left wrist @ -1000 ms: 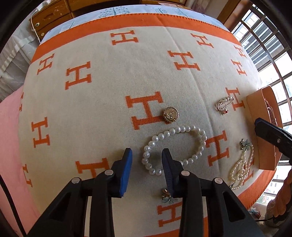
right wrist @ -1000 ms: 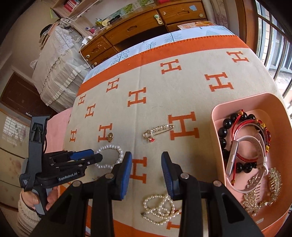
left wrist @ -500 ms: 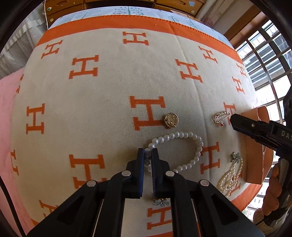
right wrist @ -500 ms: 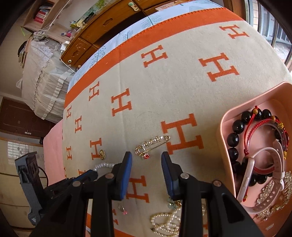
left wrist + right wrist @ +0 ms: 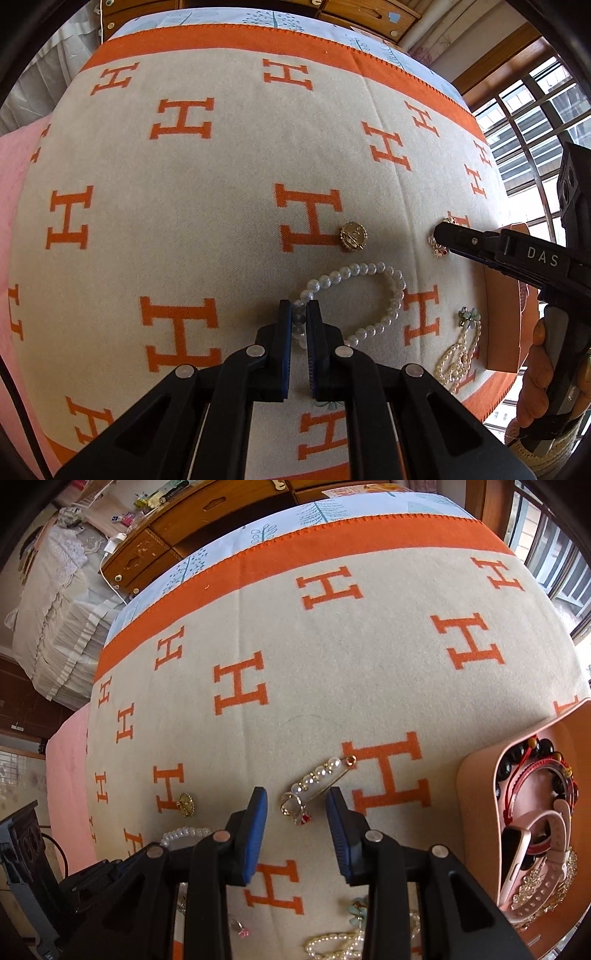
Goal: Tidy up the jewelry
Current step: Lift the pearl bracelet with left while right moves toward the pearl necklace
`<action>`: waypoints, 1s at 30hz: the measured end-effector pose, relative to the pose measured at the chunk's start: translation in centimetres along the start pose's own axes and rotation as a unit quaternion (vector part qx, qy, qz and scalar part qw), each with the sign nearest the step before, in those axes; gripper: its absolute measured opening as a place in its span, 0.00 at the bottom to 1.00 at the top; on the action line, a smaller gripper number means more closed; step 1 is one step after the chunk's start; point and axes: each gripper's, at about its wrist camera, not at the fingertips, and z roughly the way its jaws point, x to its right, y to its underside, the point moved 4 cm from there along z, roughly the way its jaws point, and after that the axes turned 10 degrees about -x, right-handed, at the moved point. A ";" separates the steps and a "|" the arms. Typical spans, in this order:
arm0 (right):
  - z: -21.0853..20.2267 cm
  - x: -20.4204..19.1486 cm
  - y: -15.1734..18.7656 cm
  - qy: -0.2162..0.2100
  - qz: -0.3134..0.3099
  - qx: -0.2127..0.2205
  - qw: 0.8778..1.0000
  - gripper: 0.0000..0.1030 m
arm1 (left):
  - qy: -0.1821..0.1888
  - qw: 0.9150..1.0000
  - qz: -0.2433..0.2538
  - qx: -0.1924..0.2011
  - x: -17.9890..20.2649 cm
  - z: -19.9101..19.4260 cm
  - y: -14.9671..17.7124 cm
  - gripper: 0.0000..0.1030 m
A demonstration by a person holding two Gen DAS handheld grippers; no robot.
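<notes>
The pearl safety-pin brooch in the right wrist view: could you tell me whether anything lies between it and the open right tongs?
Nothing visible does: the pearl safety-pin brooch lies on bare blanket just ahead of the open right tongs.

Blanket point(image 5: 221, 229): matt woven cloth, soft nap, cream with orange letters. Pearl bracelet point(image 5: 369, 295): glossy smooth beads; round brooch point(image 5: 354, 236) and pearl pin point(image 5: 317, 786): shiny gold-toned metal. Left tongs point(image 5: 299, 325) and right tongs point(image 5: 295, 827): matt black plastic with blue rubbery pads point(image 5: 255, 834); tray point(image 5: 476, 775): smooth matt pink plastic.
</notes>
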 end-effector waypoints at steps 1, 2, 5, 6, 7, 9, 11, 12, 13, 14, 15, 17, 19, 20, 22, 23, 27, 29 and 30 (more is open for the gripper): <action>-0.1 0.1 0.2 0.001 -0.003 -0.004 1.000 0.33 | -0.004 1.000 0.006 -0.001 0.1 0.0 0.0 0.05; -0.2 0.2 0.4 0.005 -0.008 -0.006 1.000 0.33 | -0.008 1.000 0.013 -0.001 0.3 0.1 -0.1 0.06; -0.8 0.8 1.2 0.016 -0.019 -0.012 1.000 0.33 | -0.027 0.999 0.033 -0.006 1.1 0.2 -0.3 0.06; -1.0 1.1 1.5 0.021 -0.023 -0.012 0.999 0.33 | -0.034 0.999 0.040 -0.008 1.4 0.2 -0.3 0.06; -1.3 1.4 1.8 0.027 -0.026 -0.012 0.999 0.33 | -0.042 0.998 0.048 -0.009 1.7 0.3 -0.4 0.06; -1.8 1.8 2.6 0.038 -0.035 -0.014 0.999 0.33 | -0.051 0.997 0.060 -0.013 2.2 0.3 -0.5 0.10; -2.2 2.2 3.3 0.046 -0.040 -0.016 0.998 0.33 | -0.054 0.996 0.067 -0.016 2.7 0.3 -0.5 0.15; -2.4 2.3 3.7 0.048 -0.043 -0.018 0.998 0.33 | -0.059 0.996 0.070 -0.015 2.9 0.3 -0.6 0.15; -2.5 2.4 4.0 0.049 -0.045 -0.019 0.998 0.33 | -0.061 0.995 0.072 -0.013 3.0 0.3 -0.6 0.15; -2.6 2.6 4.3 0.050 -0.047 -0.020 0.997 0.33 | -0.060 0.996 0.072 -0.009 3.1 0.3 -0.6 0.11; -2.7 2.7 4.6 0.050 -0.048 -0.021 0.997 0.33 | -0.058 0.996 0.068 -0.008 3.0 0.3 -0.6 0.06; -2.7 2.8 5.1 0.048 -0.050 -0.023 0.997 0.33 | -0.034 0.998 0.051 -0.006 2.6 0.3 -0.5 0.05; -2.8 3.0 5.6 0.043 -0.052 -0.025 0.997 0.33 | -0.019 0.999 0.036 -0.002 2.1 0.2 -0.4 0.05; -2.8 2.9 5.8 0.041 -0.053 -0.026 0.997 0.33 | -0.011 0.999 0.030 0.001 1.9 0.0 -0.3 0.05; -2.9 2.8 6.0 0.038 -0.056 -0.024 0.997 0.33 | 0.004 1.000 0.021 0.009 1.5 -0.5 -0.1 0.05; -3.0 2.8 6.2 0.038 -0.059 -0.022 0.997 0.33 | 0.012 1.000 0.018 0.015 1.4 -0.8 0.0 0.05; -3.6 1.8 6.4 0.026 -0.074 -0.013 0.997 0.33 | 0.049 0.998 0.003 0.046 1.0 -3.2 0.5 0.05; -3.7 1.1 6.4 0.020 -0.083 -0.009 0.996 0.33 | 0.063 0.996 0.000 0.063 1.0 -4.7 0.8 0.05; -3.7 0.8 6.4 0.017 -0.086 -0.007 0.996 0.33 | 0.066 0.995 -0.001 0.073 1.0 -5.4 0.9 0.05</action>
